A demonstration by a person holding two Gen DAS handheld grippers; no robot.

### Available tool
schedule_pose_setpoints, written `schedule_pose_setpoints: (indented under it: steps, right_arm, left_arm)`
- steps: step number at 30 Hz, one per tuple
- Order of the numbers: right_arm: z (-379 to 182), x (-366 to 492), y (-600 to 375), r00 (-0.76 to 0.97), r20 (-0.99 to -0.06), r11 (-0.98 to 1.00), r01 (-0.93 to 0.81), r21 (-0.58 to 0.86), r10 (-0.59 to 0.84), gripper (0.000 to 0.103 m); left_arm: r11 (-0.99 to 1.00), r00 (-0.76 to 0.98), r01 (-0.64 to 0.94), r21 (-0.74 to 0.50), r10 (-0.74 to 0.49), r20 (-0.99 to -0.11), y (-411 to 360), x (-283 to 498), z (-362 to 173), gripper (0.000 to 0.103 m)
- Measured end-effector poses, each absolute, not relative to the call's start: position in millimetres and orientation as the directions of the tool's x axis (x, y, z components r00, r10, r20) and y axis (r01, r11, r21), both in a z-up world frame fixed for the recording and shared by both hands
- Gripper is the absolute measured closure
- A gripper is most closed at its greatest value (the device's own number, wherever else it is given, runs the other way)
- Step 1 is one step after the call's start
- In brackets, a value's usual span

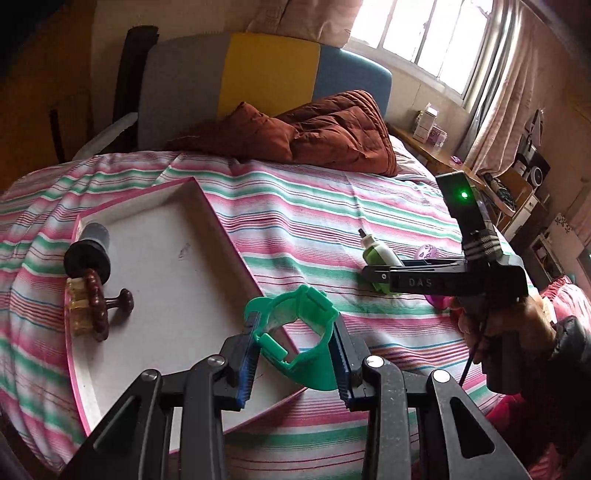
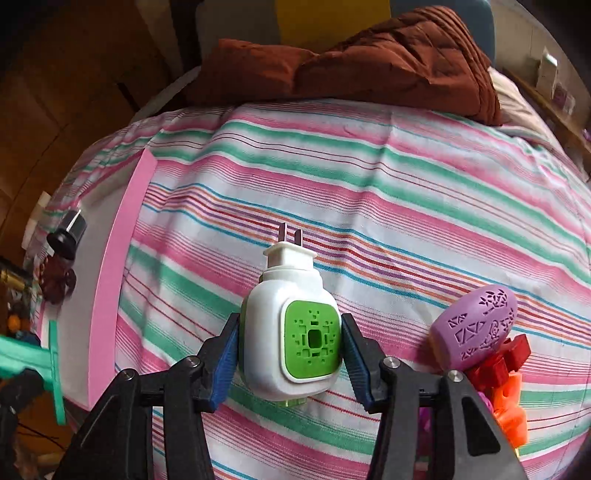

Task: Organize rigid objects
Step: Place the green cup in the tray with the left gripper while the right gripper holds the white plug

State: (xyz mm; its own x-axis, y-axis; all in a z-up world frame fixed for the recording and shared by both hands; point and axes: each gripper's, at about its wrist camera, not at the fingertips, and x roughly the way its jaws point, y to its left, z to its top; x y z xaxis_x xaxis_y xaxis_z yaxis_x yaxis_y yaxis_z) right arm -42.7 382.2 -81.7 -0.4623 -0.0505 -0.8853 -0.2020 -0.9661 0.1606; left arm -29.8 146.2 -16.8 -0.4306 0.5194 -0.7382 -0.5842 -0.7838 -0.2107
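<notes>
Two grips live: left gripper (image 1: 293, 360) clamped on green bracket (image 1: 295, 332), carry clear over tray (image 1: 207, 210) rim, set flat; right gripper (image 2: 290, 354) pinches white-green plug-in (image 2: 295, 332) right of tray.

Rumpled brown quilt (image 1: 332, 129) on striped bedsheet (image 1: 332, 229), curtained window (image 1: 424, 33) behind

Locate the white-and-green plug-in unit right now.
In the right wrist view the plug-in unit sits between the right gripper fingers on the striped bedsheet, purple egg-shaped case to its right.

Sheet (image 2: 369, 184) striped pink, green, white; my plug-in (image 2: 291, 332) white with green face; tray (image 1: 236, 254) pink-edged; duvet (image 1: 332, 129) rust-brown.
</notes>
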Motion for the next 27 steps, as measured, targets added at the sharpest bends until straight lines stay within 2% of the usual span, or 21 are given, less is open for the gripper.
schedule_pose_setpoints:
  steps: [7, 14, 18, 27]
  right_arm:
    - [-84.6, -36.4, 385.8, -0.485, -0.873, -0.962, -0.205, 0.179, -0.059, 0.051]
    - [-87.5, -36.7, 375.4, -0.461, -0.887, -0.979, -0.168, 0.112, -0.023, 0.051]
    - [-88.0, -37.0, 370.5, -0.452, -0.892, -0.987, -0.149, 0.063, 0.012, 0.051]
    - [-88.7, -41.1, 371.5, -0.457, -0.889, -0.985, -0.155, 0.071, 0.008, 0.051]
  left_arm:
    - [-0.851, -0.489, -0.497, -0.171, 0.437, -0.755, 115.5, -25.0, -17.7, 0.067]
    - [-0.890, -0.530, -0.439, -0.121, 0.366, -0.765, 92.8, -19.4, -16.1, 0.067]
    - [-0.901, -0.546, -0.422, -0.105, 0.345, -0.763, 84.3, -17.0, -13.9, 0.067]
    - [-0.905, -0.545, -0.412, -0.103, 0.335, -0.769, 77.0, -15.1, -15.3, 0.067]
